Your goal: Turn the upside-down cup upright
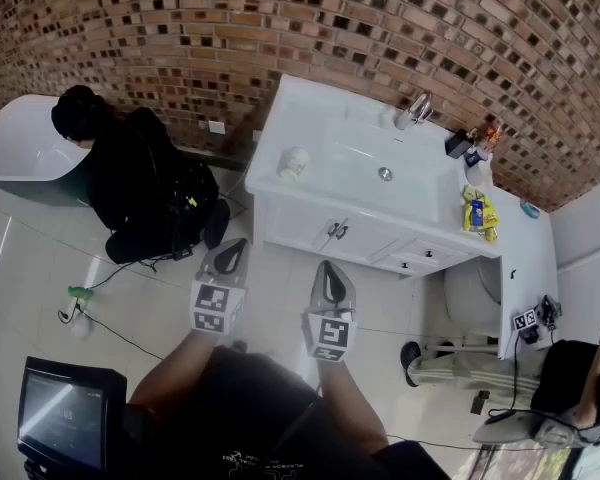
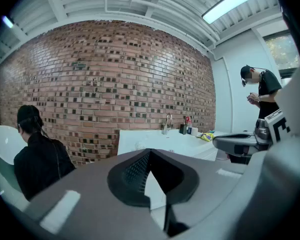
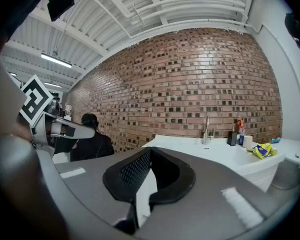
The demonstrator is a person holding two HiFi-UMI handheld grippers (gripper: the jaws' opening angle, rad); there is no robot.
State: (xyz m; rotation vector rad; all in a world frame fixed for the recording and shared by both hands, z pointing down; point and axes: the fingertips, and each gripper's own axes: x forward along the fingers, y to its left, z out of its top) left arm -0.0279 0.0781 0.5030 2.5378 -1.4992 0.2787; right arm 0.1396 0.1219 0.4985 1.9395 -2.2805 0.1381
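Held left tongs (image 1: 231, 255) and right tongs (image 1: 330, 281) pressed together, empty; judged cup (image 1: 293, 163) well ahead light, rigid, slick: grip across its wall.

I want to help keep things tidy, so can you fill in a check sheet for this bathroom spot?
Surface: white vanity top with sink basin and faucet.
Job's things: pale cup near the top's left end; which way up, cannot tell.
Clutter: yellow packet and dark container at the right end.
Grippers: left hand-held gripper and right hand-held gripper both shut, empty, short of the vanity.
Cables: black cable across the floor tiles.
Surroundings: brick wall, bathtub, crouching person, monitor.
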